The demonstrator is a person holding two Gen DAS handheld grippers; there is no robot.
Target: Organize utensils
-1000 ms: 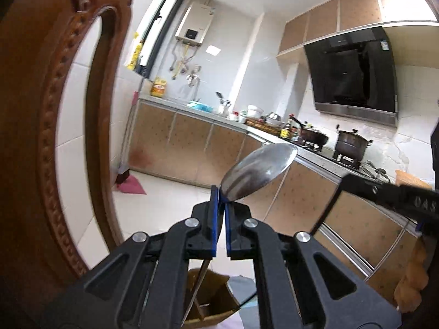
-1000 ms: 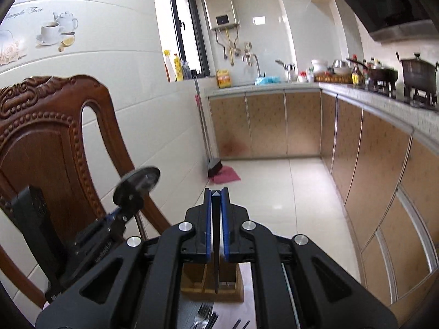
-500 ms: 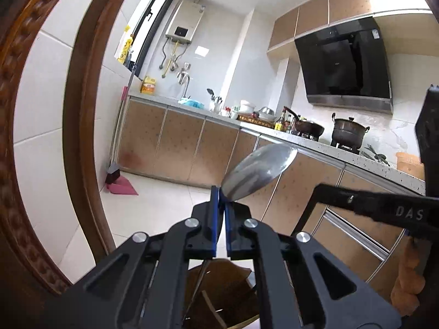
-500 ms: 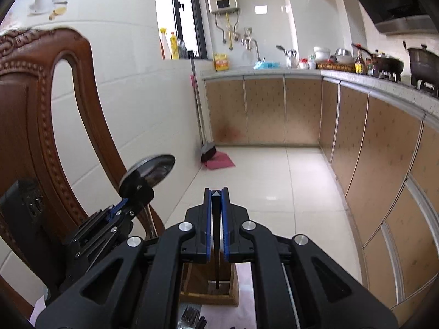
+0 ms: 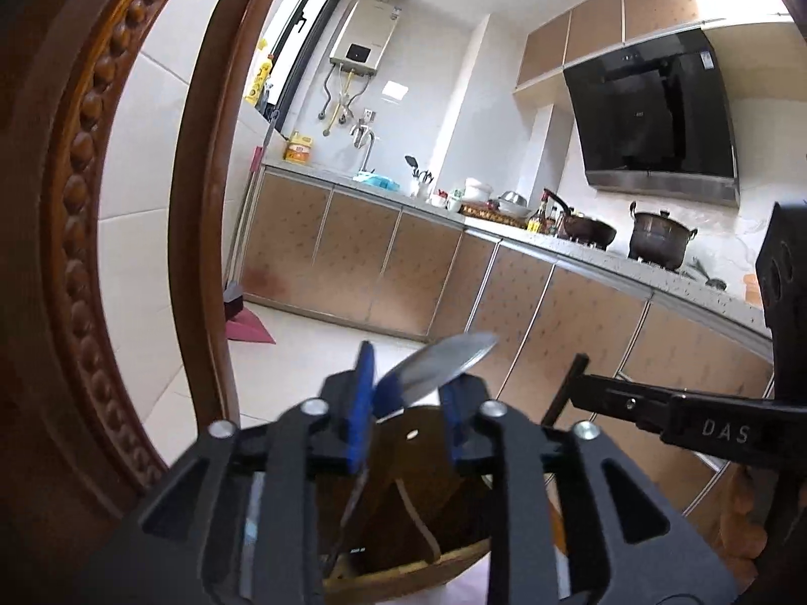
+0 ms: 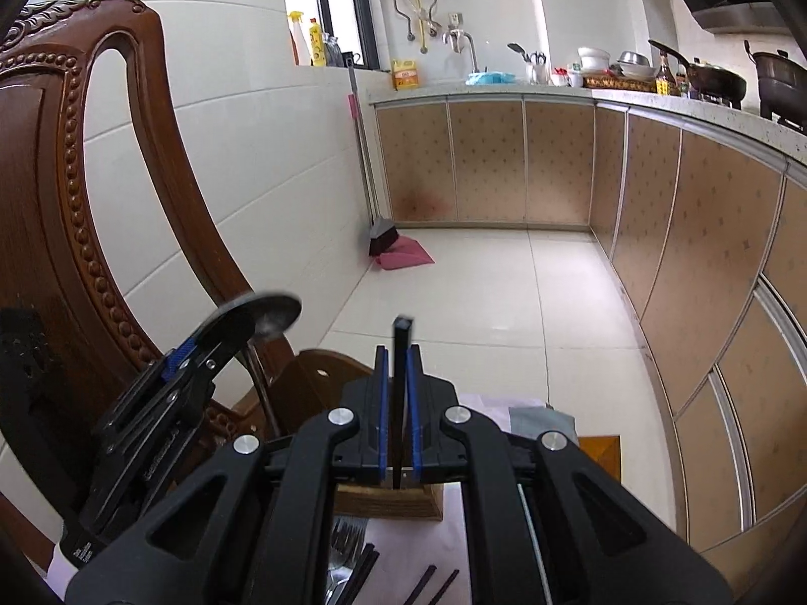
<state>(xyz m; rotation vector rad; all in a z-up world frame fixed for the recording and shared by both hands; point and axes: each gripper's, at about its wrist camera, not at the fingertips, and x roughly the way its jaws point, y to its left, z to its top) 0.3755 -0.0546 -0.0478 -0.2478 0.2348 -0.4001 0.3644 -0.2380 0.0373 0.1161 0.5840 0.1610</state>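
Pretty bright daylight overall, coming in through the window on the far left wall, plus a white reflection glaring off the far wall tiles. The glossy floor picks up a soft sheen. Heavy fisheye warp in both views: the counter and the chair back bow hard toward the edges, and the corners go black. The spoon bowl is smeared with blur, and up close the black gripper bodies look dark and a bit soft.
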